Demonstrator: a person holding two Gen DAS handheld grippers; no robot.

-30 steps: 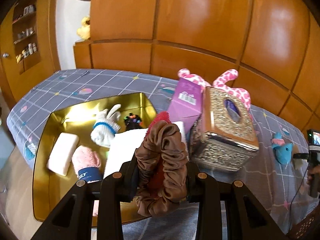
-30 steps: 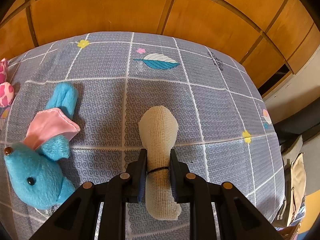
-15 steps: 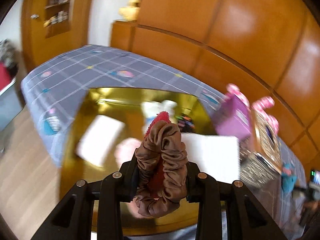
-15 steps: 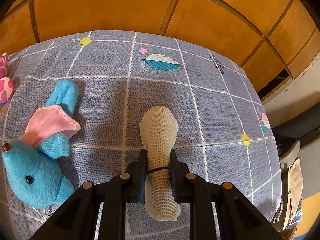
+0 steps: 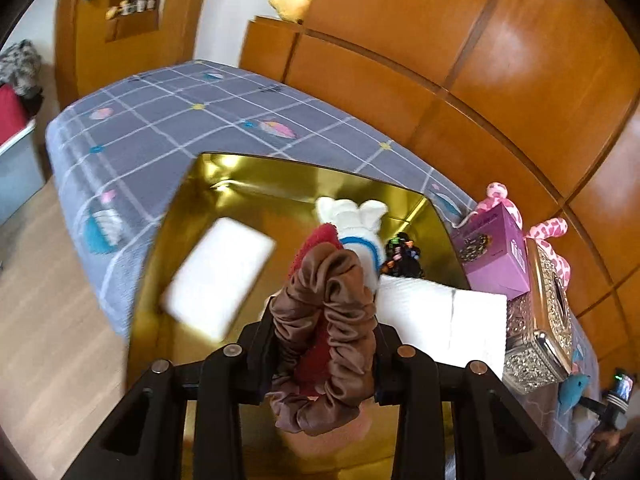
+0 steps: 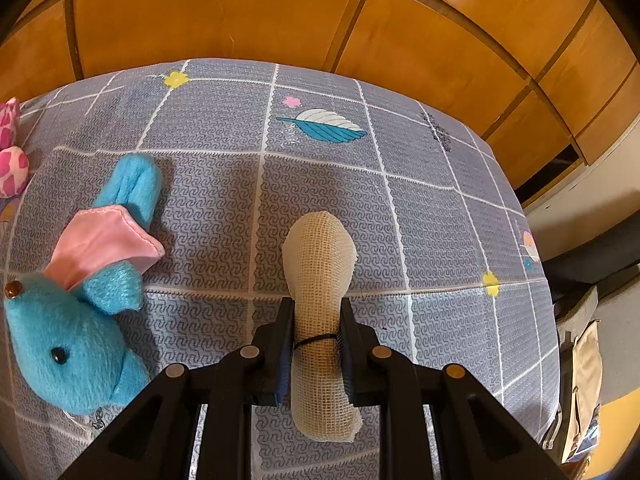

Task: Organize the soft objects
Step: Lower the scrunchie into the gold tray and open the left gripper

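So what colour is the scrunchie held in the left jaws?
Brown, satin-looking; the scrunchie is wrapped around something red. It shows best in the left wrist view.

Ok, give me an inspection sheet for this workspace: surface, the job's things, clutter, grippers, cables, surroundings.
Surface: bed with grey checked cover.
Job's things: brown scrunchie, mesh pouch, blue plush toy; white sponge and white glove in the gold tray.
Clutter: purple box, jewelled tissue box.
Grippers: left gripper shut on the scrunchie above the tray; right gripper shut on the pouch.
Cables: nothing seen.
Surroundings: wooden wall panels.
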